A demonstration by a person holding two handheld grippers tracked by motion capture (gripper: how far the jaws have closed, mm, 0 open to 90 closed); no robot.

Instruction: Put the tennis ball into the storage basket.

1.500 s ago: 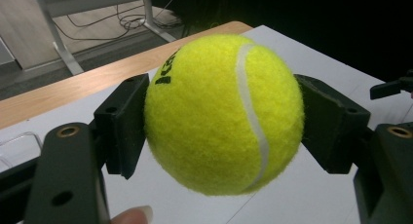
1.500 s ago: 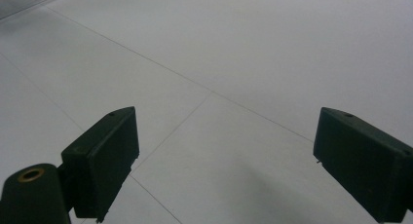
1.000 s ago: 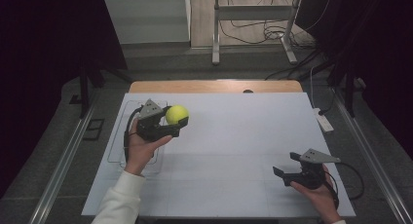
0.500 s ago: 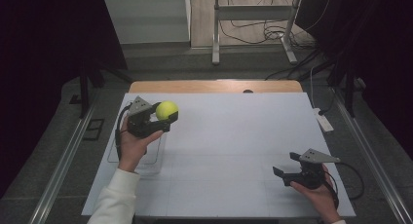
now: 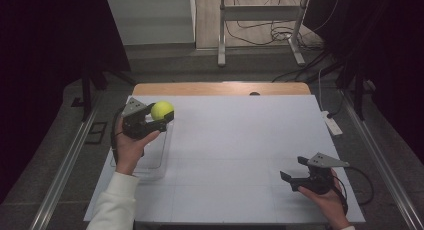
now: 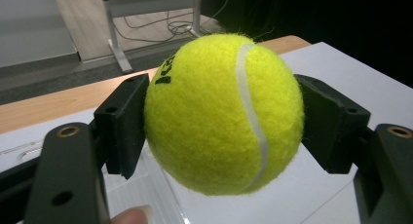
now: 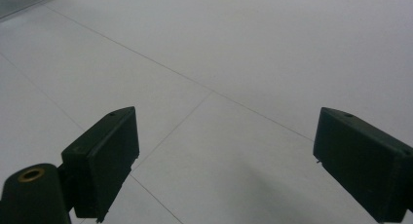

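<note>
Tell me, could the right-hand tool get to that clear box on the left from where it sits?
Probably yes. The right tool is open and holds nothing, with bare white table between it and the clear box.

- Tennis ball (image 6: 224, 112): fuzzy yellow felt, with a smooth white seam.
- Left tongs (image 6: 221, 121): matt black plastic pads, brass-looking rivets.
- Right tongs (image 7: 224, 160): same matt black plastic.
- Counter (image 5: 240, 140): smooth matt white sheet, bare wood along the far edge.
- Bin (image 5: 150, 162): clear glossy plastic.
</note>
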